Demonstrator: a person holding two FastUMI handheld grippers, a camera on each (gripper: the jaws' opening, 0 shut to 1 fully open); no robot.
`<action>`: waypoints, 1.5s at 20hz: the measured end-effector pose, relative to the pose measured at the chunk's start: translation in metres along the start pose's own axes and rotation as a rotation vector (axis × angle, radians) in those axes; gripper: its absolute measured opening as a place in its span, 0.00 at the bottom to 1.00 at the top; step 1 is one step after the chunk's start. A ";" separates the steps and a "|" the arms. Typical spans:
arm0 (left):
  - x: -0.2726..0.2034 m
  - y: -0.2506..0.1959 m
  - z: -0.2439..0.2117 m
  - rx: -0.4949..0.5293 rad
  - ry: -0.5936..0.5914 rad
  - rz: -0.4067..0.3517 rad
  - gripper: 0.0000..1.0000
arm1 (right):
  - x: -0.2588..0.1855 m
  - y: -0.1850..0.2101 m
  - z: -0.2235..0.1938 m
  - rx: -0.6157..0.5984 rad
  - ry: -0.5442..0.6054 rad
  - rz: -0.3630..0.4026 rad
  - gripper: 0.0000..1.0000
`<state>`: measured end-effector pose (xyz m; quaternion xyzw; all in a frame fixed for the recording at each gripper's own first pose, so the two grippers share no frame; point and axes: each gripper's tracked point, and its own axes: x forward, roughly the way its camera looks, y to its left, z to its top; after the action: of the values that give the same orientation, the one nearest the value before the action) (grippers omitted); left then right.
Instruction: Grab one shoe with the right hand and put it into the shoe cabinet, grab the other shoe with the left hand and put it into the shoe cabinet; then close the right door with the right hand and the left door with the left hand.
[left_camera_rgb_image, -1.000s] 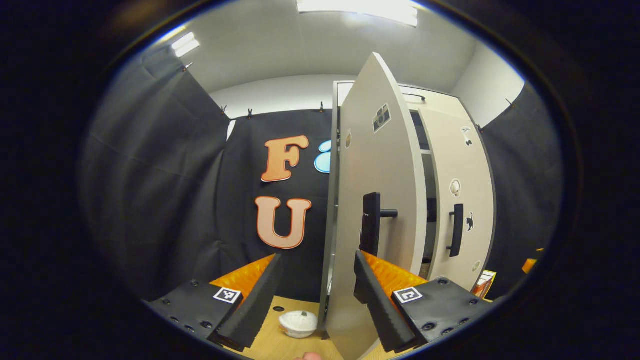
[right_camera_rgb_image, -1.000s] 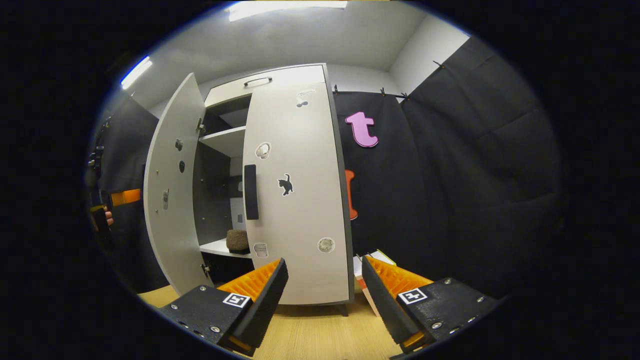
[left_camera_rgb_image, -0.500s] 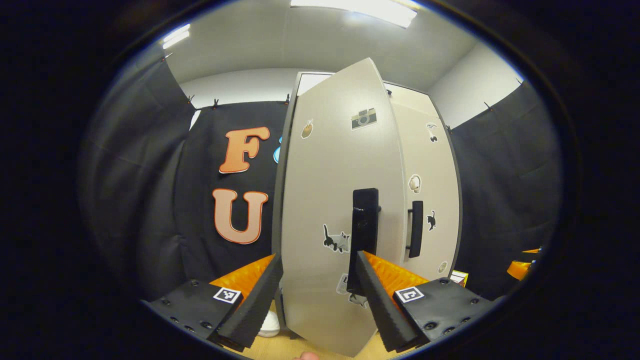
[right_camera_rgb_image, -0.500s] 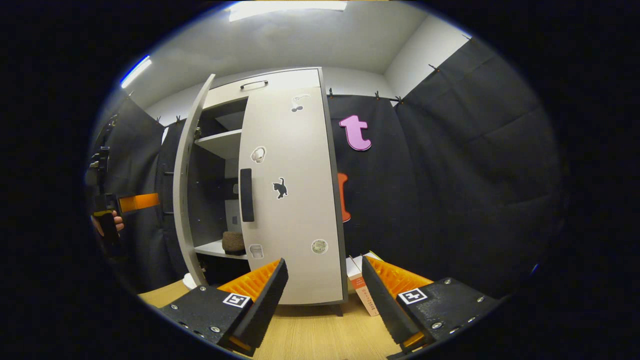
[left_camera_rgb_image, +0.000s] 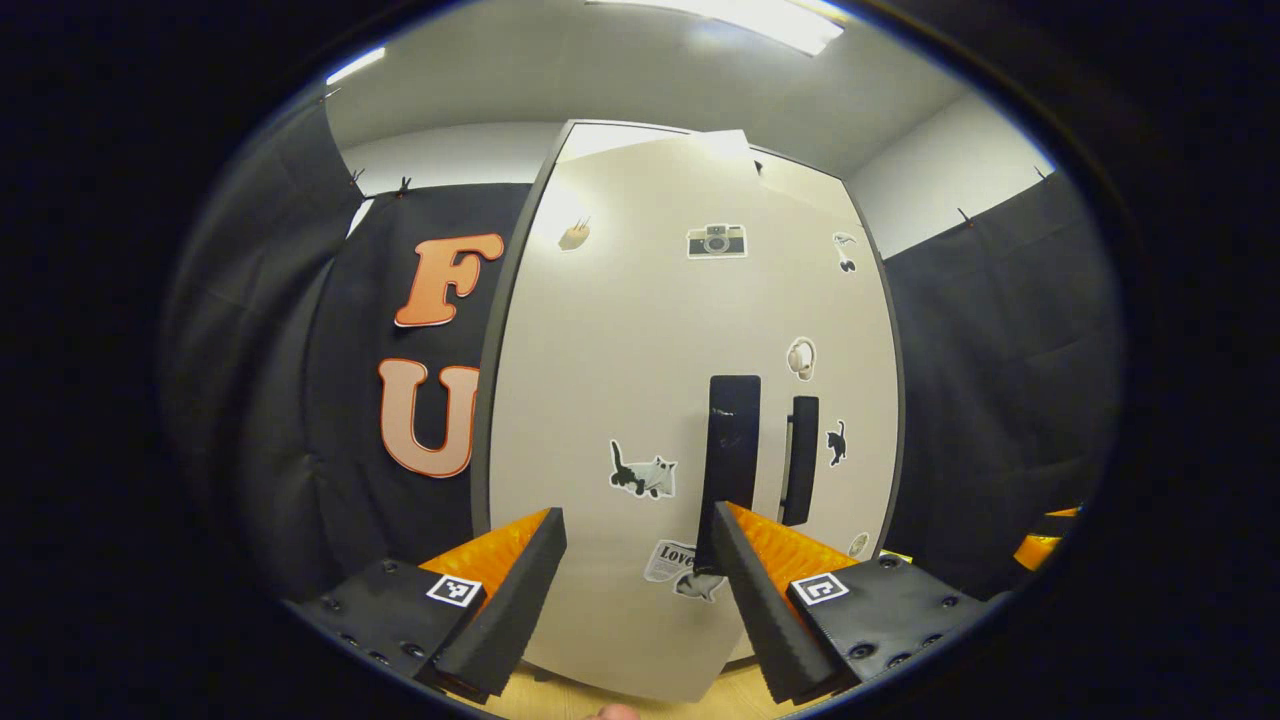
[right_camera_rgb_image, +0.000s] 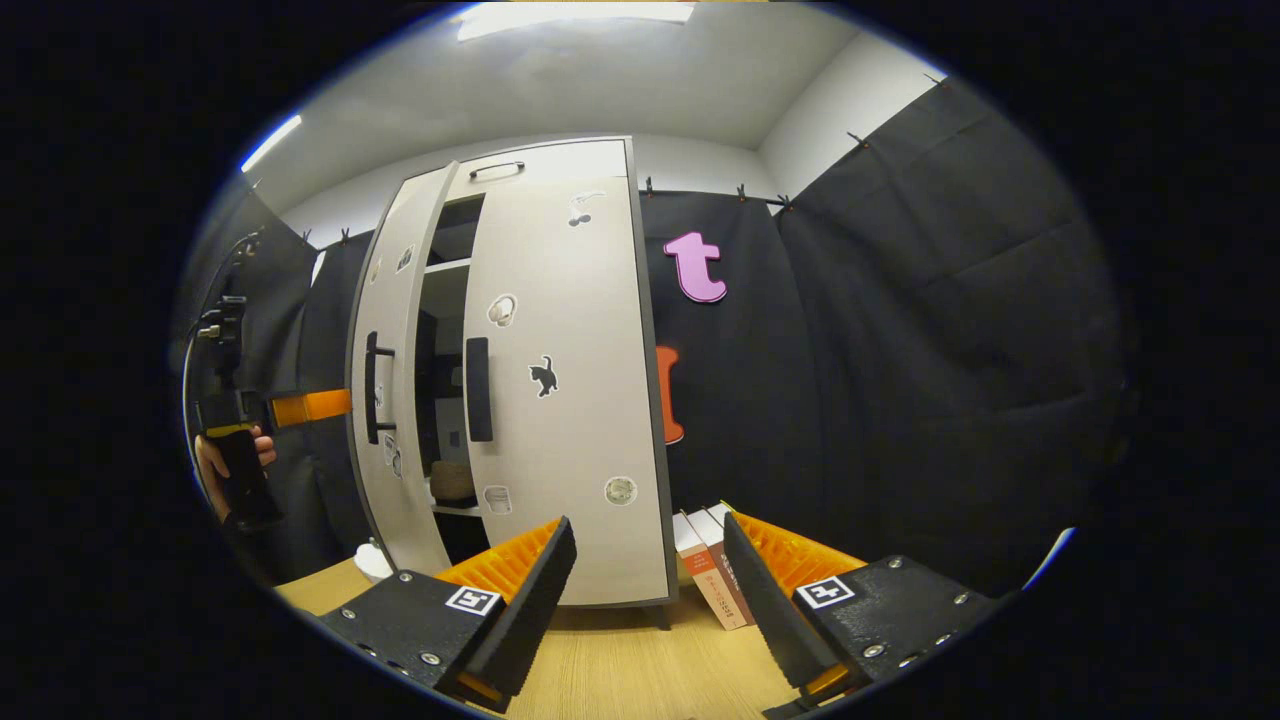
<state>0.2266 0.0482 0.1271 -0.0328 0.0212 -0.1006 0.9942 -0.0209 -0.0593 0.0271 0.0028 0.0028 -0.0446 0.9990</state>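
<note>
Shoe cabinet (right_camera_rgb_image: 560, 400) on wooden floor (right_camera_rgb_image: 640, 670), black-draped booth, ceiling light (left_camera_rgb_image: 760, 12)

Right gripper (right_camera_rgb_image: 645, 590) low in the foreground, fingers (right_camera_rgb_image: 530, 600) spread apart around bare wooden floor (right_camera_rgb_image: 620, 670), gripping nothing. Shoe cabinet (right_camera_rgb_image: 520, 380) ahead: right door (right_camera_rgb_image: 570, 400) shut flat, left door (right_camera_rgb_image: 395, 370) ajar, a narrow dark gap between them. A shoe (right_camera_rgb_image: 452, 482) glimpsed on a shelf through that gap. Left gripper (right_camera_rgb_image: 310, 406) far off at the left edge, touching the left door's outer face, held by a hand (right_camera_rgb_image: 225, 465). Books (right_camera_rgb_image: 712, 580) leaning beside the cabinet's right foot.
</note>
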 end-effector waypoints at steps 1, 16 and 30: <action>0.007 0.001 -0.002 0.000 0.003 0.003 0.96 | -0.001 -0.001 0.000 -0.001 -0.001 -0.003 0.92; 0.074 -0.023 -0.022 -0.002 0.024 -0.011 0.96 | -0.008 -0.034 0.000 -0.003 0.004 -0.080 0.92; 0.018 -0.015 -0.002 -0.009 -0.021 0.028 0.96 | -0.006 -0.015 0.003 -0.006 0.000 -0.015 0.92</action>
<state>0.2414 0.0300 0.1251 -0.0379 0.0117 -0.0861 0.9955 -0.0285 -0.0739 0.0304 -0.0004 0.0028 -0.0518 0.9987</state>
